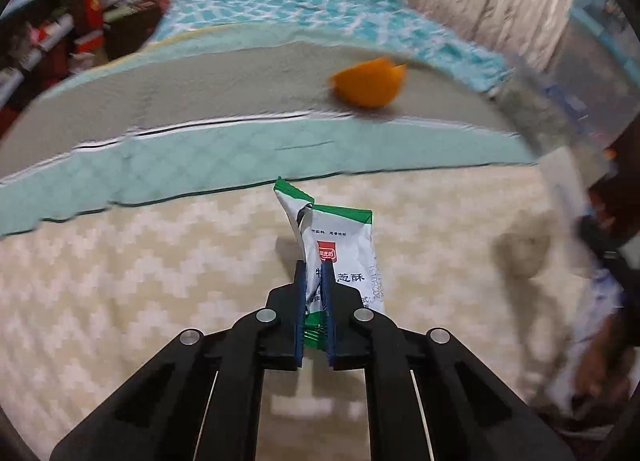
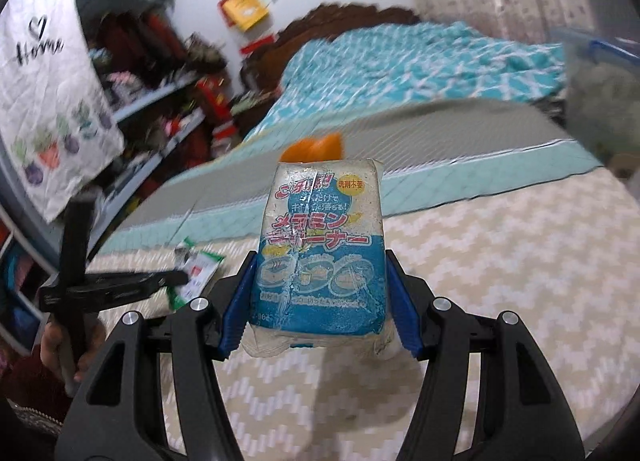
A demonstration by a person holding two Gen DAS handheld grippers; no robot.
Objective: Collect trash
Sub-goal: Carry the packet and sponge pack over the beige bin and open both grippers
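In the left wrist view my left gripper (image 1: 315,273) is shut on a white and green snack wrapper (image 1: 340,245), which stands up from the cream patterned mat (image 1: 120,281). A piece of orange peel (image 1: 368,81) lies beyond on the grey bedding. My right gripper (image 2: 320,261) is shut on a blue and white sponge packet (image 2: 320,245), held above the mat. In the right wrist view the left gripper (image 2: 176,279) shows at the left, pinching the same wrapper (image 2: 196,273), with a hand (image 2: 52,341) on its handle. Orange peel (image 2: 316,149) peeks out above the packet.
A bed with a teal patterned blanket (image 2: 400,65) lies behind, with a teal quilted strip (image 1: 200,165) along its edge. Cluttered shelves (image 2: 152,93) and a hanging white cloth (image 2: 44,101) stand at the left. A clear plastic container (image 2: 600,73) is at the right edge.
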